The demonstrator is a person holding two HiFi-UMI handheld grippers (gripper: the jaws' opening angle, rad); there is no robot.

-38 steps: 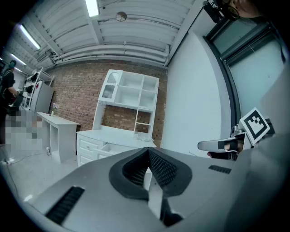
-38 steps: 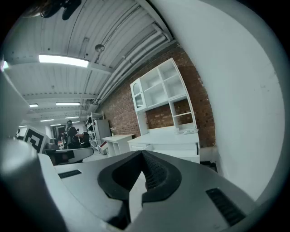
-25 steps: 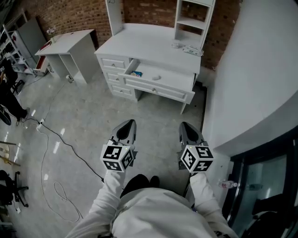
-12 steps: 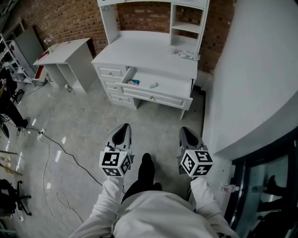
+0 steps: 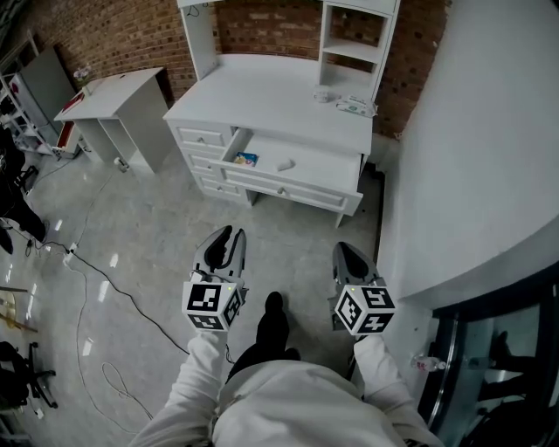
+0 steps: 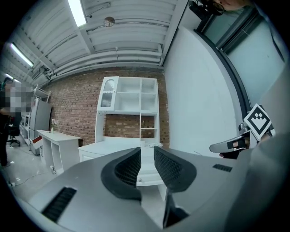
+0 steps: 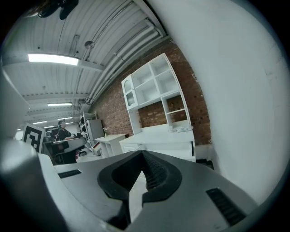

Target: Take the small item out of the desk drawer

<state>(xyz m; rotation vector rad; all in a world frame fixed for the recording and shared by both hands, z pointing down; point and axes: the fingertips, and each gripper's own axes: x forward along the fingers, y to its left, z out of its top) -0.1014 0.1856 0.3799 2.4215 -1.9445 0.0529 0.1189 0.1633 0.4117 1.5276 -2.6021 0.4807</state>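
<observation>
1. Left gripper [image 5: 231,237]: jaws opening, at a narrow gap, with nothing between them.
2. Right gripper [image 5: 346,251]: jaws together, empty.
3. Both hover over the floor [image 5: 157,227], well apart from the desk [image 5: 271,96].
4. The desk stands against a brick wall [image 5: 262,26], its drawer [image 5: 325,171] pulled open.
5. In the drawer lie a white item [image 5: 284,164] near the middle and a coloured packet [image 5: 245,159] at its left end.

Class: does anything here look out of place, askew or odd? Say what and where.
The desk's drawer stands pulled out, a small colourful item at its left end. A loose cable snakes across the floor at left. Nothing looks spilled or broken.
</observation>
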